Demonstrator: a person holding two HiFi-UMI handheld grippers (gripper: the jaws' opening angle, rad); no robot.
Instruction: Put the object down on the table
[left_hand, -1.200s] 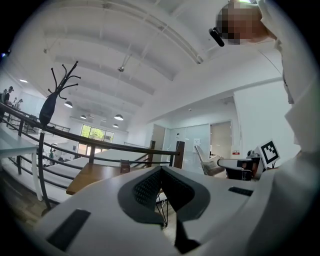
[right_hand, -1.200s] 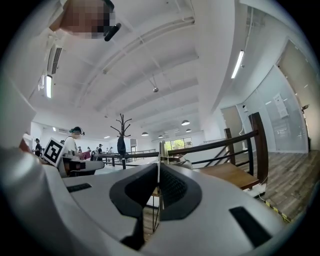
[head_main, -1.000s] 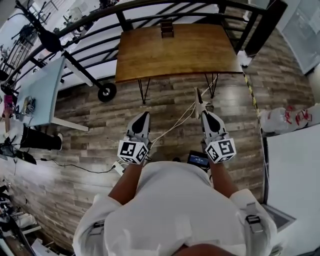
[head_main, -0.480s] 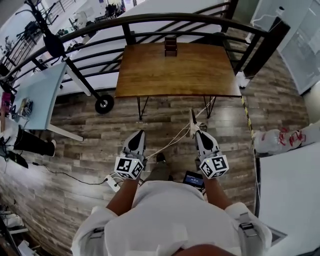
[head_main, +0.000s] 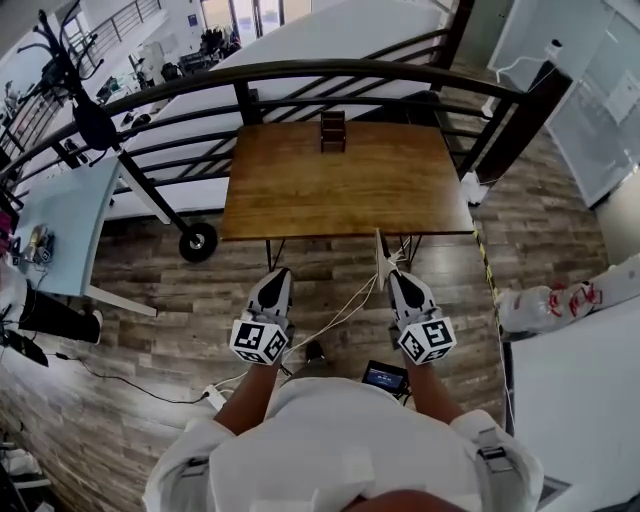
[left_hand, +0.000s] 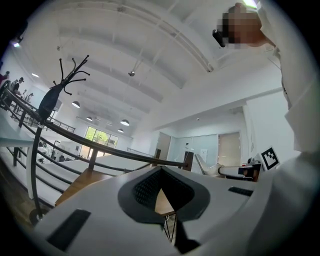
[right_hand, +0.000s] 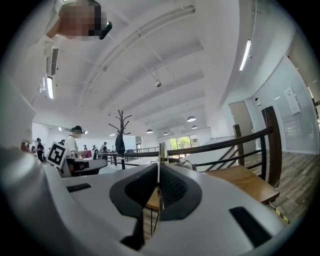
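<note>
A wooden table (head_main: 350, 180) on thin black legs stands just ahead of both grippers; a small dark rack (head_main: 332, 131) sits at its far edge. My right gripper (head_main: 393, 276) is shut on a thin pale flat piece (head_main: 381, 255) that sticks out forward, its tip near the table's front edge. In the right gripper view the piece (right_hand: 158, 155) shows edge-on between the jaws of the right gripper (right_hand: 159, 170), with the table (right_hand: 240, 180) beyond. My left gripper (head_main: 281, 273) is shut and holds nothing; in its own view the left gripper (left_hand: 161, 170) points at the table (left_hand: 80, 185).
A black metal railing (head_main: 300, 75) curves round the table's far side and both ends. A pale blue table (head_main: 60, 210) and a wheel (head_main: 197, 241) are at the left. White cables (head_main: 340, 310) run over the wood floor. A white surface (head_main: 580, 400) lies at the right.
The table has come closer and lower in the head view as the person stepped toward it. Both grippers keep their pose, and the right one keeps its hold on the pale piece.
</note>
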